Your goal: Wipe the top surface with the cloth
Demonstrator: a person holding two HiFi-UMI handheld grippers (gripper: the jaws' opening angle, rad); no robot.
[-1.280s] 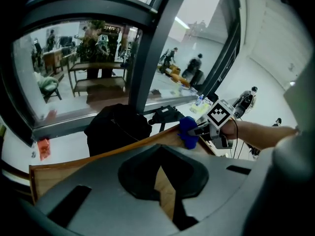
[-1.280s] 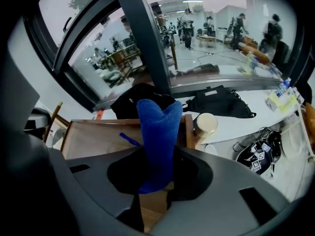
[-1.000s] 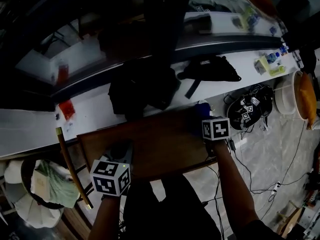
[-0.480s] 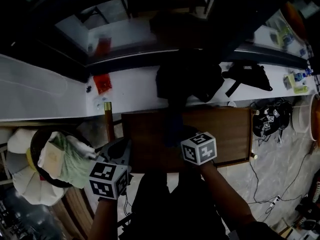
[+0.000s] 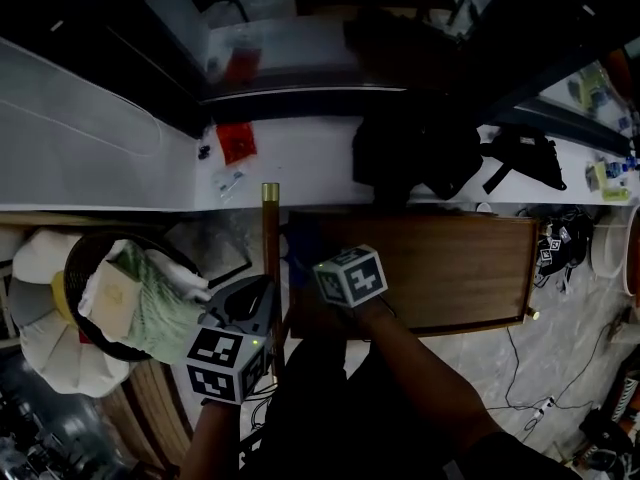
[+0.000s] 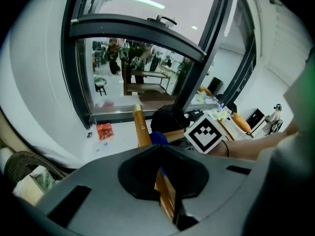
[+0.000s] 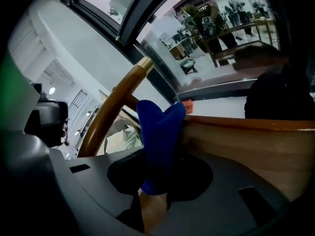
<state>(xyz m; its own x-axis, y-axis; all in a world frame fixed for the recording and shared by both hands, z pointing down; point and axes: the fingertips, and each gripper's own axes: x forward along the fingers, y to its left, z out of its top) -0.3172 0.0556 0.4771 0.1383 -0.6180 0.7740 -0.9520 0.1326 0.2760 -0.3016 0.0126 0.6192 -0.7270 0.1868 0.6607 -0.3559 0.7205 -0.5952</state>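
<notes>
Blue cloth (image 7: pixel 158 141) pinched fast in right gripper (image 5: pixel 308 260), pressed on wooden table top (image 5: pixel 450 268) at its far-left corner. Left gripper (image 5: pixel 252 306) closed about wooden pole (image 5: pixel 270 228), just left. Seemingly mid-wipe, right stretch perhaps unwiped.

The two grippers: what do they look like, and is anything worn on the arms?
The left gripper and right gripper have dark grey bodies, each carrying a white cube with black square markers. A thin dark band circles the right wrist.
</notes>
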